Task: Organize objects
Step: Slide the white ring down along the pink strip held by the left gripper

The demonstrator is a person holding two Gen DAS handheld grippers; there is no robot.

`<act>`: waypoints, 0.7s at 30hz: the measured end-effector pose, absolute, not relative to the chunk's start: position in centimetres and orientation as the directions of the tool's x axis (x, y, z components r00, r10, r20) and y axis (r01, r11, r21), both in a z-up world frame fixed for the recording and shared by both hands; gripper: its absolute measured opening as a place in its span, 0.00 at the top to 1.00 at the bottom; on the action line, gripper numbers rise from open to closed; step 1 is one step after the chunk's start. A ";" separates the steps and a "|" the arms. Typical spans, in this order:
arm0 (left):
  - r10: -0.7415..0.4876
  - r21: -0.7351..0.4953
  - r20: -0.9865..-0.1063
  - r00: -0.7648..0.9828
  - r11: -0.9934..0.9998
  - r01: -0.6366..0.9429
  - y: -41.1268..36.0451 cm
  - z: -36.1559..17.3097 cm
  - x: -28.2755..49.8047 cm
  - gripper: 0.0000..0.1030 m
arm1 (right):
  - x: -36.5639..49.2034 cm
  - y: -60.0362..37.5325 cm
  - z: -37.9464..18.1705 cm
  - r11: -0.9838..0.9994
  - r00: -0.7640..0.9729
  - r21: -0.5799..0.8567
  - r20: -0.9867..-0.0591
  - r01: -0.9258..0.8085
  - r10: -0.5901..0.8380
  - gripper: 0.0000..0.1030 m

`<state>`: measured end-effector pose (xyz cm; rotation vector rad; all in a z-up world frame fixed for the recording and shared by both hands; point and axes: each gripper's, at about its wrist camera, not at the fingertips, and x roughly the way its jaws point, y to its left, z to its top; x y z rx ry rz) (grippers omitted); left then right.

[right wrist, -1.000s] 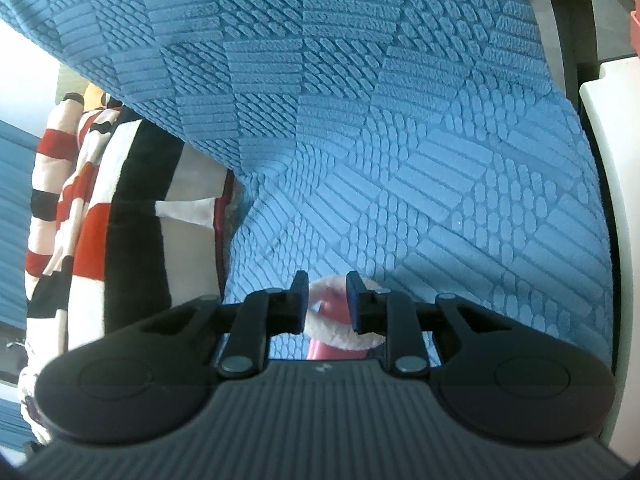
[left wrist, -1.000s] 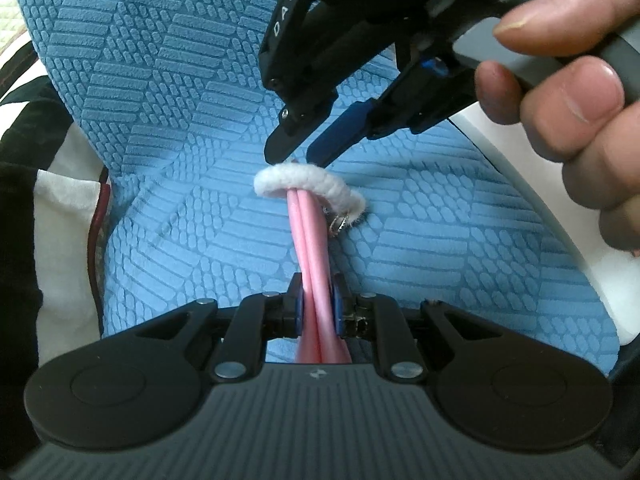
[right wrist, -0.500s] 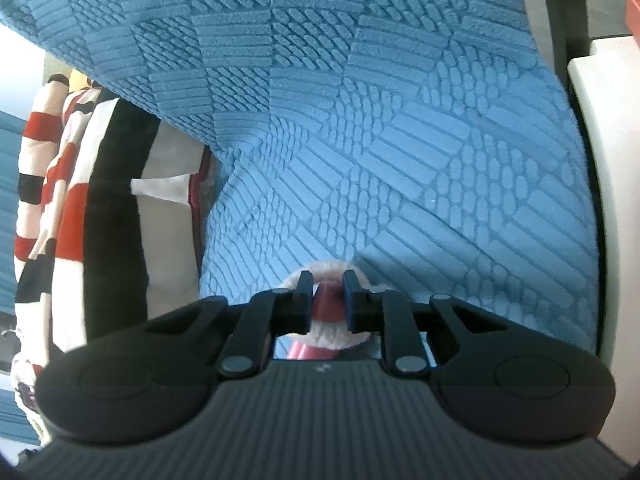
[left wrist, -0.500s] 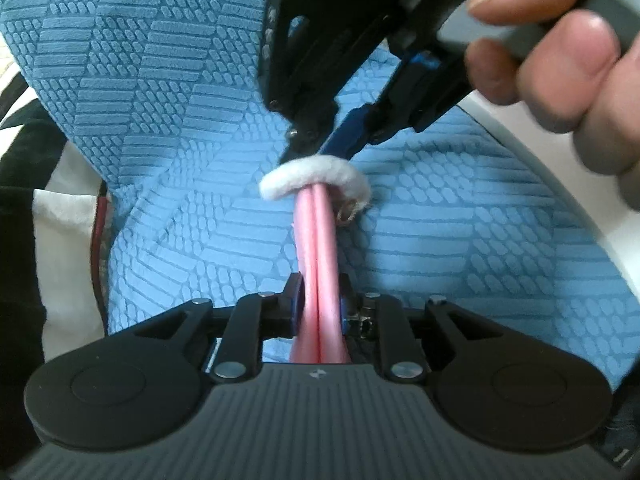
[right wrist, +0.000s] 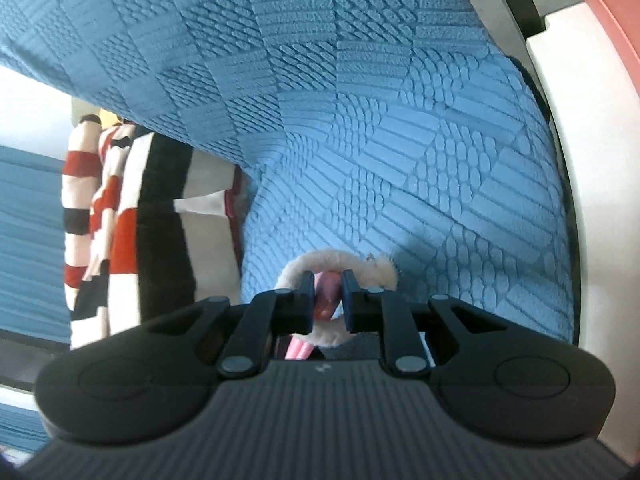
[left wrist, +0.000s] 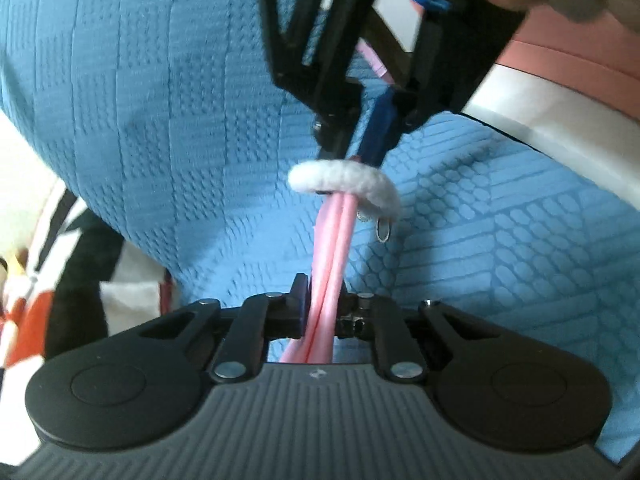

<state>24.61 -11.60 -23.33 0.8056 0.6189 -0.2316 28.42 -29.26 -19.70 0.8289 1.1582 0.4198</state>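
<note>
A red, white and black striped cloth [right wrist: 120,216] lay left of the blue embossed cushion [left wrist: 160,120] beneath the fluffy white ring [left wrist: 344,178], while the left gripper [left wrist: 322,304], just closing, pinched pink cords [left wrist: 334,240] and the right gripper [right wrist: 326,292] nipped them within the ring.

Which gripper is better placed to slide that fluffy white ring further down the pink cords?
Right. The right gripper sits at the fluffy white ring, while the left gripper clamps the pink cords below, anchoring them.
</note>
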 end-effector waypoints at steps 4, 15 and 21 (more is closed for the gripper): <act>0.029 0.661 -0.559 0.828 0.619 0.425 -12.4 -23.5 23.6 0.90 | 28.4 -29.6 -19.4 0.646 0.379 0.755 -0.634 0.114 0.674 0.83; 0.005 0.764 -0.487 0.873 0.486 0.424 -13.9 -24.7 22.1 0.91 | 29.1 -29.7 -19.9 0.664 0.371 0.735 -0.659 0.136 0.654 0.83; -0.002 0.774 -0.477 0.879 0.473 0.421 -13.8 -24.5 22.4 0.91 | 29.7 -29.3 -20.2 0.665 0.358 0.732 -0.666 0.148 0.654 0.83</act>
